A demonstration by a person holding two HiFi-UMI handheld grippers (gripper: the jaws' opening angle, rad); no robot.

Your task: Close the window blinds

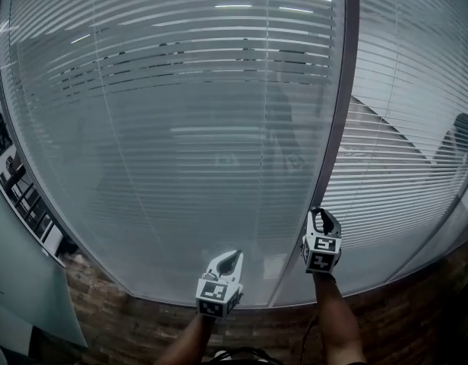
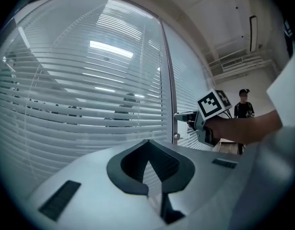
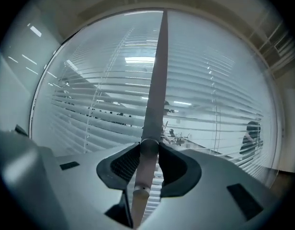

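White slatted blinds [image 1: 181, 128] hang behind a large glass pane; a room shows through the gaps between the slats. A grey upright frame post [image 1: 336, 128] divides this pane from the one on the right. My right gripper [image 1: 323, 213] reaches up to the post. In the right gripper view its jaws [image 3: 148, 145] press from both sides on a grey control rod [image 3: 142, 171] that runs down the post [image 3: 157, 71]. My left gripper [image 1: 231, 255] hangs lower and to the left, close to the glass, with its jaws [image 2: 147, 145] shut and nothing between them.
A brick ledge [image 1: 143, 325] runs under the window. The right pane has its own blinds [image 1: 416, 128]. A small round knob [image 2: 176, 137] sits on the post just under the right gripper [image 2: 177, 115]. A person [image 2: 243, 107] stands far off to the right.
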